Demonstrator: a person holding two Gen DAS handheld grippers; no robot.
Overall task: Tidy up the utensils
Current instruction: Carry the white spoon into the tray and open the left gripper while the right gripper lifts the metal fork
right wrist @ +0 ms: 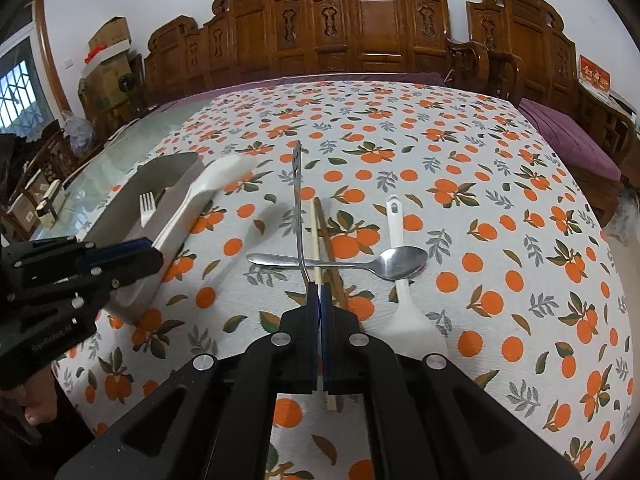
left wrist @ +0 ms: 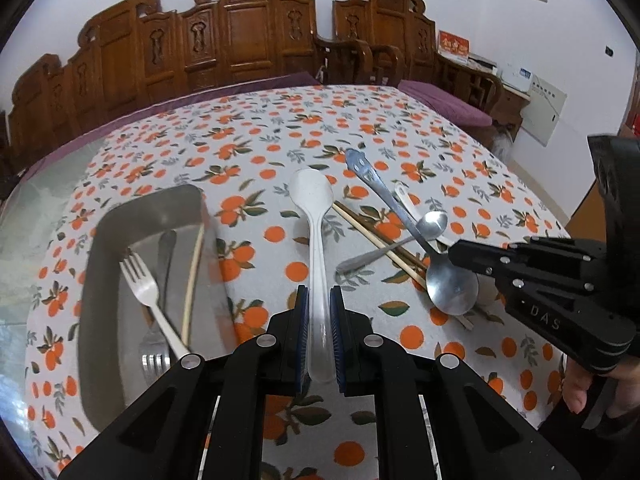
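My left gripper (left wrist: 319, 300) is shut on the handle of a white plastic spoon (left wrist: 314, 208), held above the cloth just right of the steel tray (left wrist: 96, 248). The tray holds a fork (left wrist: 148, 292), a chopstick (left wrist: 192, 276) and another metal utensil. My right gripper (right wrist: 319, 292) is shut on a large metal spoon (right wrist: 298, 208) by its bowl end, handle pointing away. Beneath it lie a pair of chopsticks (right wrist: 320, 232), a small metal spoon (right wrist: 400, 262) and a white rice scoop (right wrist: 404, 304). The right gripper's large spoon also shows in the left wrist view (left wrist: 450, 288).
The table wears an orange-print cloth (right wrist: 440, 152), with bare glass (right wrist: 132, 140) at its left end. Carved wooden chairs (right wrist: 360, 24) line the far side. Cardboard boxes (right wrist: 108, 56) stand at the back left.
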